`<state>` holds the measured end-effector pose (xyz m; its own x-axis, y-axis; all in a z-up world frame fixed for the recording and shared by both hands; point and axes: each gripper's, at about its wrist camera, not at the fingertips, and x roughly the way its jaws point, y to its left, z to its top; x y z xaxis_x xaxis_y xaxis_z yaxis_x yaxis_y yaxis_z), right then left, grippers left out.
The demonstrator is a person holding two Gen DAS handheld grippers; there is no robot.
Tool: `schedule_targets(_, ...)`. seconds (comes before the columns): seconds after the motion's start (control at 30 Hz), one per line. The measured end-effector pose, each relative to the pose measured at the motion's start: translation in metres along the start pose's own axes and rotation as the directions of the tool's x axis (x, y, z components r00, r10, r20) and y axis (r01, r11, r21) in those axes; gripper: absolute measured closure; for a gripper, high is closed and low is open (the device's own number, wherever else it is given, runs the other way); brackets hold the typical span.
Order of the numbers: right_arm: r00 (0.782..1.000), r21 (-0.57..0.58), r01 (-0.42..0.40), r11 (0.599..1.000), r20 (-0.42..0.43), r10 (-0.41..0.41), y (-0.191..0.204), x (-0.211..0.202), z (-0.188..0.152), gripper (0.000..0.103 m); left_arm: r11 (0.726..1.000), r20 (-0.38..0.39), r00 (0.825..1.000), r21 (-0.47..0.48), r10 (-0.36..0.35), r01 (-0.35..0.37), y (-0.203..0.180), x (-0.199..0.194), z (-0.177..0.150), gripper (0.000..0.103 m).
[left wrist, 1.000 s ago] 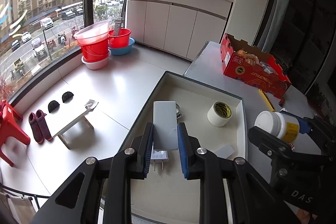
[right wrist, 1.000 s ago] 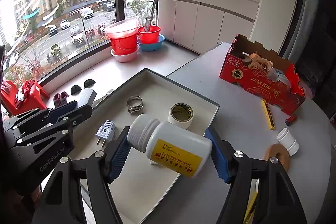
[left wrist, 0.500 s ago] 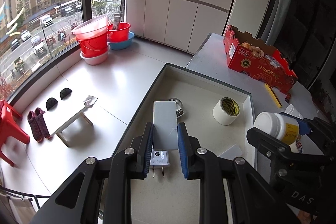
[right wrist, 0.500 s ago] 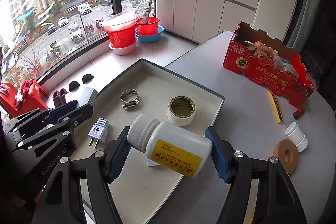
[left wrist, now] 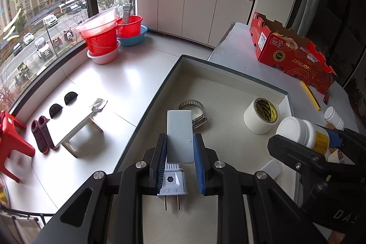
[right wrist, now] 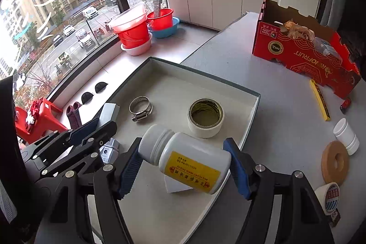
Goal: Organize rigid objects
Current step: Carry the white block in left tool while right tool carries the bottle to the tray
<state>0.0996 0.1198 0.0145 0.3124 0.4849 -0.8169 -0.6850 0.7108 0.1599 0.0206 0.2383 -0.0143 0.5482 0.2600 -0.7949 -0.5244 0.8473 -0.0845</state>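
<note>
My left gripper [left wrist: 179, 159] is shut on a flat grey rectangular block [left wrist: 179, 136] and holds it above the shallow tray [left wrist: 228, 74], over a white plug adapter [left wrist: 172, 184]. My right gripper [right wrist: 184, 167] is shut on a white bottle with a yellow label [right wrist: 189, 161], held sideways over the tray's near right part [right wrist: 254, 106]. In the tray lie a metal hose clamp [right wrist: 140, 108], a roll of white tape [right wrist: 205, 117] and a small white block [left wrist: 270, 169]. The left gripper shows in the right wrist view [right wrist: 91, 129].
On the grey table right of the tray stand a red cardboard box [right wrist: 304, 54], a yellow stick [right wrist: 320, 100], a small white bottle [right wrist: 346, 136], a wooden ring [right wrist: 335, 161] and a tape roll [right wrist: 329, 198]. Left of the tray is a drop to the floor with red basins [left wrist: 103, 38].
Both grippers have moved forward over the tray with their objects still held. The plug adapter now lies further under the left fingers.
</note>
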Motion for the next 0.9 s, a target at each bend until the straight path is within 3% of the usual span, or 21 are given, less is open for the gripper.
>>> schedule_targets(0.9,0.999,0.015,0.027,1.0,-0.033,-0.027,-0.008,0.015,-0.005,0.032,1.0,-0.039,0.999,0.025,0.002,-0.001,-0.005,0.009,-0.006,0.078)
